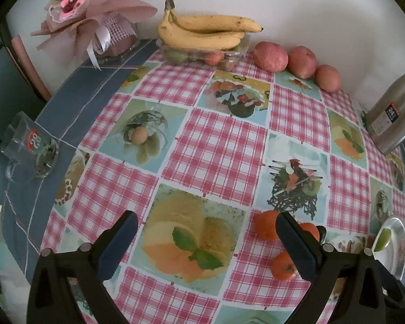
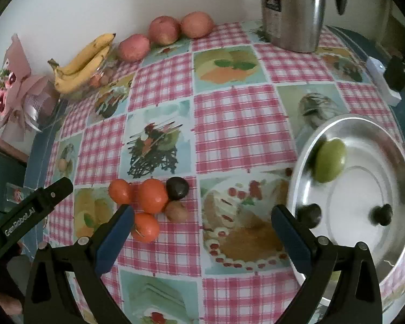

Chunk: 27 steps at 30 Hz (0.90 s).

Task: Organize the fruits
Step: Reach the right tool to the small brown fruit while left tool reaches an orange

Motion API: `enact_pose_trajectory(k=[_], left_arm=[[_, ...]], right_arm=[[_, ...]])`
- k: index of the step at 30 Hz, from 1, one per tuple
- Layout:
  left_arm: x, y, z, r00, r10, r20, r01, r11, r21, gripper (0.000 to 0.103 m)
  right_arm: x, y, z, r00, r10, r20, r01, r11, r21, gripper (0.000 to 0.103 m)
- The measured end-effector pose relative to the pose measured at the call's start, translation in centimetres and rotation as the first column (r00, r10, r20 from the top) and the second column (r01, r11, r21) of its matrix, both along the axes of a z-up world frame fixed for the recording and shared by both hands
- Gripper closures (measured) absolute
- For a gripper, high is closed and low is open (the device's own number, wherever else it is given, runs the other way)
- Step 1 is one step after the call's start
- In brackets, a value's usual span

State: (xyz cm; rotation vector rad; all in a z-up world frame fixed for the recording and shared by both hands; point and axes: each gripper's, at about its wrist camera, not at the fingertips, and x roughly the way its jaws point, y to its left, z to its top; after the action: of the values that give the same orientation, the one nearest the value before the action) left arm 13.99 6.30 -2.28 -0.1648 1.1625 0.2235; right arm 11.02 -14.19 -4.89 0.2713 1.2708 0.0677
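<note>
Pink-checked oilcloth with printed food pictures covers a table (image 2: pixel 229 124) set against a pale wall. At the table's right edge sits a shiny metal bowl (image 2: pixel 399 140), and inside it lie a green fruit (image 2: pixel 330 159) and two small dark fruits (image 2: pixel 309 215), one of them possibly a reflection in the metal. Near the front of the table, well apart from the bowl, a small cluster waits: three oranges (image 2: pixel 151 195), a dark round fruit (image 2: pixel 177 188) and a brown kiwi-like fruit (image 2: pixel 176 211), all touching or nearly so. Along the back wall stand three red apples (image 1: pixel 270 56) in a row and a bunch of bananas (image 1: pixel 202 31) resting on a clear plastic box (image 1: pixel 202 54) of mixed fruit. A steel thermos (image 2: pixel 291 10), a pink flower bouquet (image 1: pixel 89 13) and a glass mug (image 1: pixel 31 145) also stand about. The left gripper (image 1: pixel 206 239) hovers spread wide and holding nothing, the oranges just beside its right finger. The right gripper (image 2: pixel 202 232) is likewise spread and unladen, between the cluster and the bowl. Judging by this, sorting has barely begun: a few pieces are in the bowl, most fruit remains outside.
</note>
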Motion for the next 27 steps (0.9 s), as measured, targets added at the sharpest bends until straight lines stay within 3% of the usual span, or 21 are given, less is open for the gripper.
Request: enact_pose_trajectory(k=[15,17,19,27], left_arm=[[0.8,-0.8,-1.2,1.000,-0.002,-0.006,0.002,1.000,-0.010,0.000],[0.9,-0.9,-1.3,1.000,0.003,-0.001,-0.003,1.000,-0.022,0.000],[1.1,-1.1,-1.5,1.000,-0.005,-0.006,0.005,0.999,-0.037,0.000],[1.7,-1.9,-2.4,0.998,-0.043,-0.040,0.039,0.994,-0.099,0.000]], right_arm=[[1.0,2.3,-1.9,0.994,0.104,-0.011,-0.105,0.992,-0.068,0.003],[1.0,2.4,-2.2,0.994,0.110,-0.011,-0.111,0.991,-0.073,0.007],[1.1,2.5,-2.4,0.993,0.117,-0.019,-0.118,0.990,-0.073,0.019],[1.1,2.9,-3.2,0.988,0.150,-0.037,-0.152,0.987,-0.051,0.036]])
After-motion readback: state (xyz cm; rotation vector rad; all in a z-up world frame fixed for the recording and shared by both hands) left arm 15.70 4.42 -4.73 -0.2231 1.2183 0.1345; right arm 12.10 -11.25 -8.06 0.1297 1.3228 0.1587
